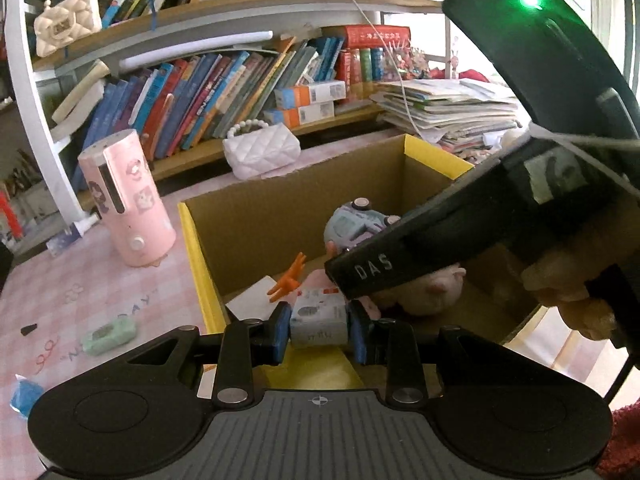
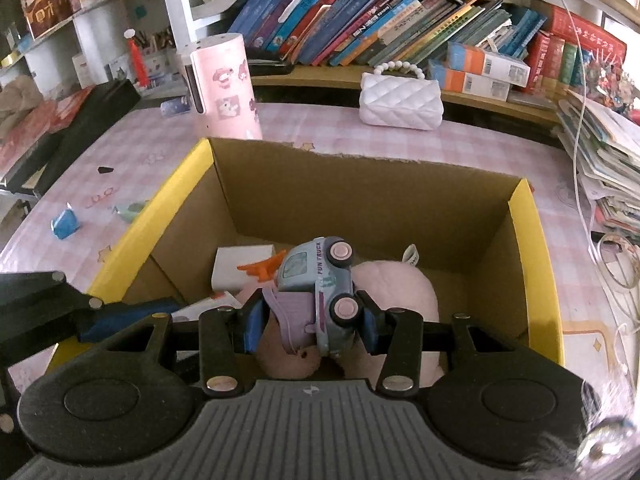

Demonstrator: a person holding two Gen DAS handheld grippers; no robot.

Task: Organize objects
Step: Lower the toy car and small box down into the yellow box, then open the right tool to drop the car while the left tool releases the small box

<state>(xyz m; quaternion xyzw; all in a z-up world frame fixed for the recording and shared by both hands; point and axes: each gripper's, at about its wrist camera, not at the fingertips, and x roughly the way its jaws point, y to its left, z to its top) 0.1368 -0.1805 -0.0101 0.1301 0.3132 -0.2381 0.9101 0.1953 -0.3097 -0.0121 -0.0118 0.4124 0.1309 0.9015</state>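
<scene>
Right wrist view: the right gripper [image 2: 310,326] clamps the toy truck [image 2: 320,292] between its blue pads, low centre of the frame, directly above the cardboard box [image 2: 360,196] and the pink plush [image 2: 400,288] inside. The truck's long axis runs away from the camera, wheels facing right. The left gripper [image 1: 319,330] holds a small carton [image 1: 318,320] at the box's near edge, bottom centre, so I judge both loads need only go down.

home study: crammed bookshelves [image 2: 380,28], pink checked tablecloth [image 2: 480,148], toys.
</scene>
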